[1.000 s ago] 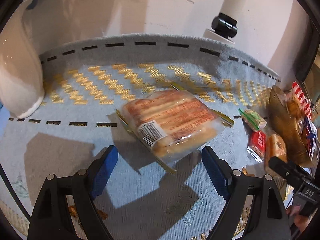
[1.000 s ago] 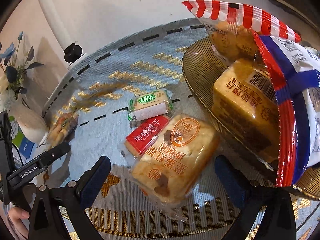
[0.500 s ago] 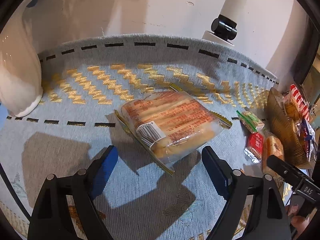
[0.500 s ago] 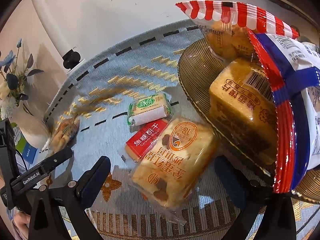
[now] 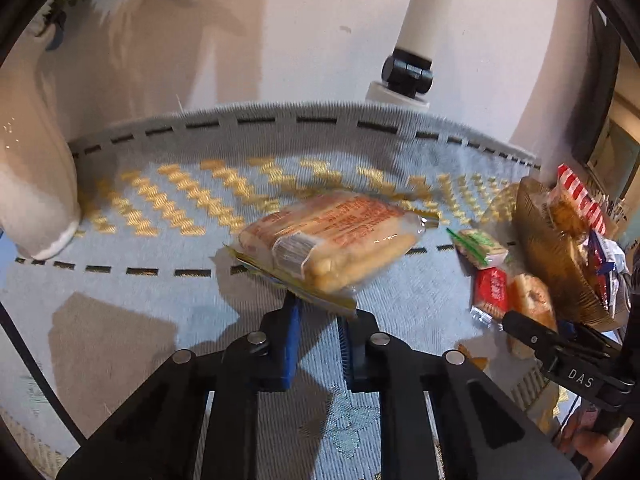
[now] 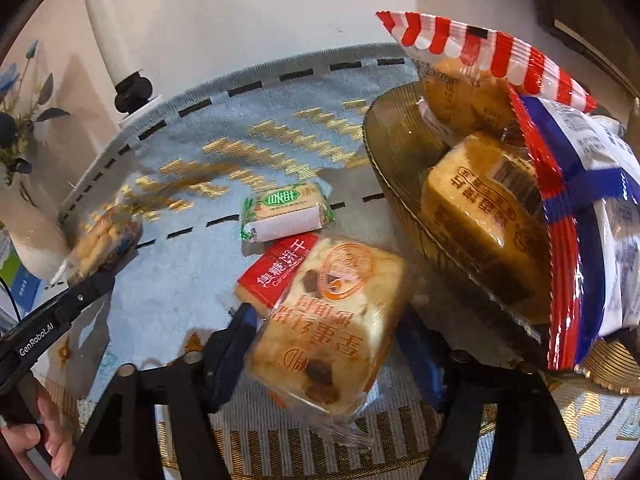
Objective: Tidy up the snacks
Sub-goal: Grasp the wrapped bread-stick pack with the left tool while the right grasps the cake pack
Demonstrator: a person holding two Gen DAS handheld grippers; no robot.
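Right gripper (image 6: 324, 344) jaws closing around a cake packet (image 6: 328, 320) beside the amber dish (image 6: 396, 148), red biscuit pack (image 6: 276, 272) and green wafer pack (image 6: 288, 212) left of the dish

Both grippers, left (image 5: 316, 312) and right (image 6: 324, 344), have black frames, silver screws and blue pads; white "GenRobot.AI" and "DAS" lettering.

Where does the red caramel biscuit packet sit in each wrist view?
Left wrist: red biscuit packet at right, on the cloth.
Right wrist: same packet at centre, partly under the cake pack.
Shared landmark: green-and-white packet just beyond it.
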